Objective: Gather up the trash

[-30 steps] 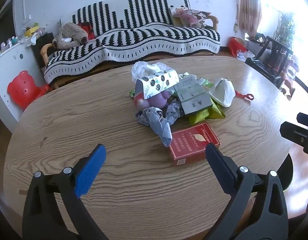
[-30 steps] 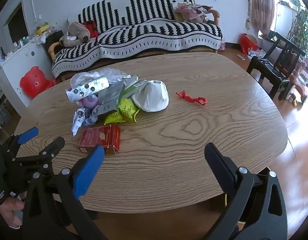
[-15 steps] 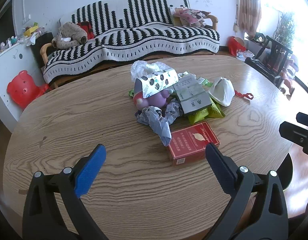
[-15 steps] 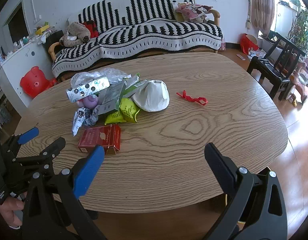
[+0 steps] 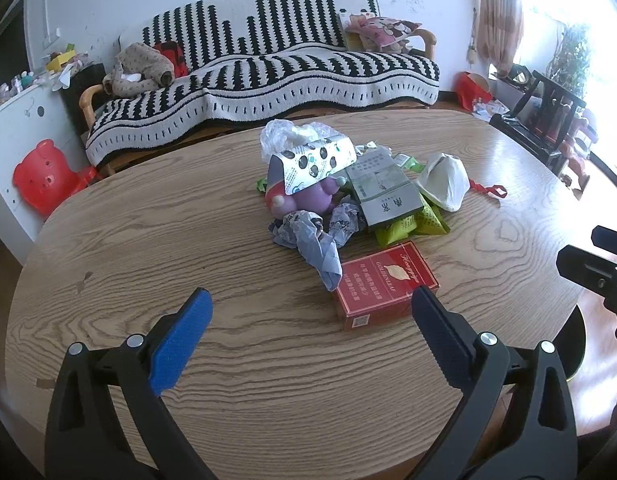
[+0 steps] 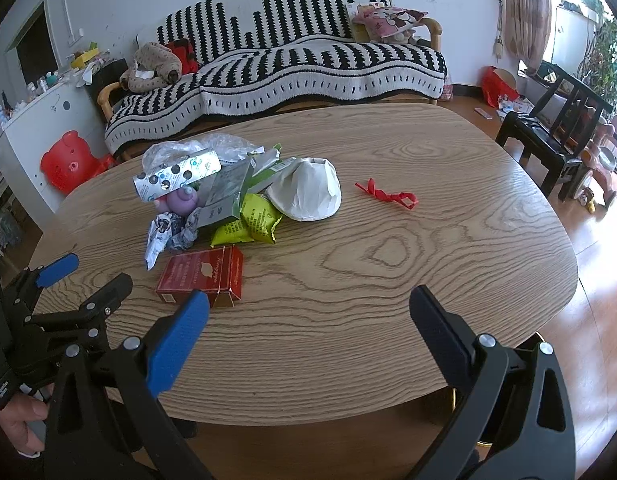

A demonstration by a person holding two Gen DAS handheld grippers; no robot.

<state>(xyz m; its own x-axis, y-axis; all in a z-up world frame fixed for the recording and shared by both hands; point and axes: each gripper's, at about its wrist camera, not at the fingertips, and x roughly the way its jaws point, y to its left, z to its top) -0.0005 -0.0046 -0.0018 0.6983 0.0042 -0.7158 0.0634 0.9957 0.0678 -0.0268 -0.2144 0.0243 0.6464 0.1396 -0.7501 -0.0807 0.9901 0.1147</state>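
Note:
A heap of trash lies mid-table: a red cigarette box (image 5: pixel 384 283) (image 6: pixel 202 273) nearest me, crumpled grey paper (image 5: pixel 314 236), a grey carton (image 5: pixel 384 193), yellow-green wrappers (image 6: pixel 250 225), a spotted carton (image 5: pixel 314 162), a purple toy (image 5: pixel 308 199) and a white paper cone (image 5: pixel 446 181) (image 6: pixel 306 189). A red ribbon scrap (image 6: pixel 386 196) lies apart to the right. My left gripper (image 5: pixel 310 334) hangs open just short of the red box. My right gripper (image 6: pixel 308 336) is open over the table's near edge, holding nothing.
The oval wooden table (image 5: pixel 148 240) has bare wood on its left and near side. Behind it stands a striped sofa (image 5: pixel 268 76). A dark chair (image 6: pixel 560 120) is at the right, and a red bear stool (image 5: pixel 44 176) at the left.
The left wrist view has crept slightly closer to the pile, the red box now sitting a little lower between the fingers. The right gripper has barely moved.

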